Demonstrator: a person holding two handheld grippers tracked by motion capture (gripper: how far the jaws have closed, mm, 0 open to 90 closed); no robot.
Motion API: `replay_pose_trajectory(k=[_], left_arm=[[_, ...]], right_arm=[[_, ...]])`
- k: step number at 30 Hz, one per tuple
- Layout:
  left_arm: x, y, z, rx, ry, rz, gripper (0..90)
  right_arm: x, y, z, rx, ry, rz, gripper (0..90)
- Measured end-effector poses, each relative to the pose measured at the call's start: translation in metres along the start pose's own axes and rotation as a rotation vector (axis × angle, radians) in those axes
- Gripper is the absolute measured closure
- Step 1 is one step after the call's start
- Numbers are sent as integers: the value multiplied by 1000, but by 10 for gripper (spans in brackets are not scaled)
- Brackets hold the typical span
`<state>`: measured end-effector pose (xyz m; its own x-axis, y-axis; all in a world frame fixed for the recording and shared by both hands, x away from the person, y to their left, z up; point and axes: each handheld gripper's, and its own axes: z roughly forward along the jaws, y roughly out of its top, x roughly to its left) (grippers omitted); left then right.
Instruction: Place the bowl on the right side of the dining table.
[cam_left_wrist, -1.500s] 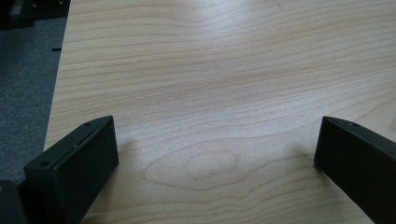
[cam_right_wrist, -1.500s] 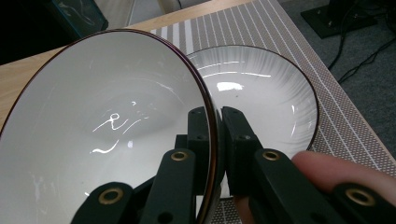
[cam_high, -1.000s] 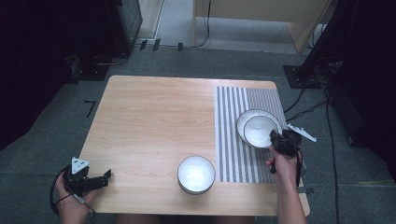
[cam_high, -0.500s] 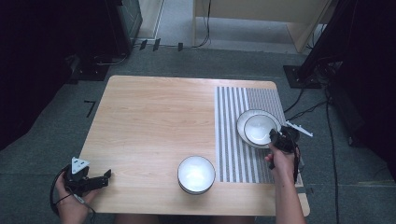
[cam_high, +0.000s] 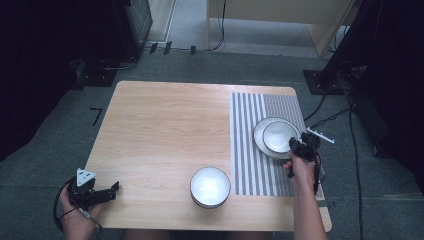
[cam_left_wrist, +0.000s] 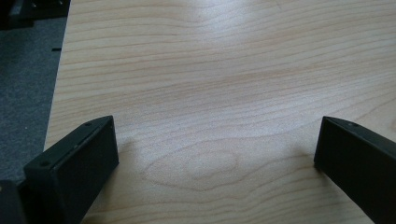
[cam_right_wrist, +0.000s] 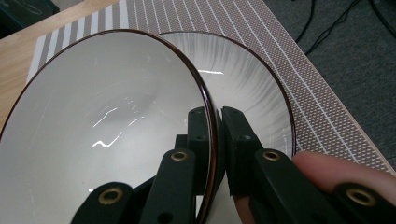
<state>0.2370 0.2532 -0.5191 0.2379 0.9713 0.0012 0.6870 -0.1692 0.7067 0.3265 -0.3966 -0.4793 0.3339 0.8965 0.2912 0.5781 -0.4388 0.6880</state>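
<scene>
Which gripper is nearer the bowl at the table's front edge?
Right. The right gripper is clamped on a small bowl's rim, right of the front bowl; the left gripper sits farther off at the left edge.

The surface (cam_high: 165, 130) under my work was pale wood with a smooth, matt finish, its grain running in long wavy lines. A woven-looking mat (cam_high: 250, 145) with grey and white stripes covered its right end, its texture fine and dull. The small bowl (cam_right_wrist: 102, 135) pinched in my right claw (cam_right_wrist: 218, 140) was glazed white ceramic, glossy enough to throw bright glints, with a thin dark rim. The plate (cam_right_wrist: 252, 88) beneath it had the same shine, with faint brushed streaks. My left claw (cam_left_wrist: 215, 154) had jaws of matt black plastic. The floor (cam_high: 60, 145) was rough grey carpet.
</scene>
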Motion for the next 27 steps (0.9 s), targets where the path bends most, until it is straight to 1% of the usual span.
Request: replay_pose_trajectory(k=[4, 5, 8, 12, 15, 21, 23, 27], left_arm=[[0, 0, 0, 0, 0, 0, 0], [0, 0, 0, 0, 0, 0, 0], [0, 0, 0, 0, 0, 0, 0], [0, 0, 0, -1, 0, -1, 0], [0, 0, 0, -1, 0, -1, 0], [0, 0, 0, 0, 0, 0, 0], [0, 0, 0, 0, 0, 0, 0], [0, 0, 0, 0, 0, 0, 0]], right_arm=[[-2, 2, 3, 16, 12, 30, 837], [-3, 3, 4, 22, 15, 46, 836], [-4, 5, 6, 35, 21, 70, 827], [-6, 6, 8, 32, 30, 109, 811], [-7, 6, 9, 27, 39, 122, 802], [-6, 7, 11, 26, 20, 127, 809], [-6, 7, 12, 23, 18, 139, 808], [-5, 8, 14, 21, 15, 137, 805]])
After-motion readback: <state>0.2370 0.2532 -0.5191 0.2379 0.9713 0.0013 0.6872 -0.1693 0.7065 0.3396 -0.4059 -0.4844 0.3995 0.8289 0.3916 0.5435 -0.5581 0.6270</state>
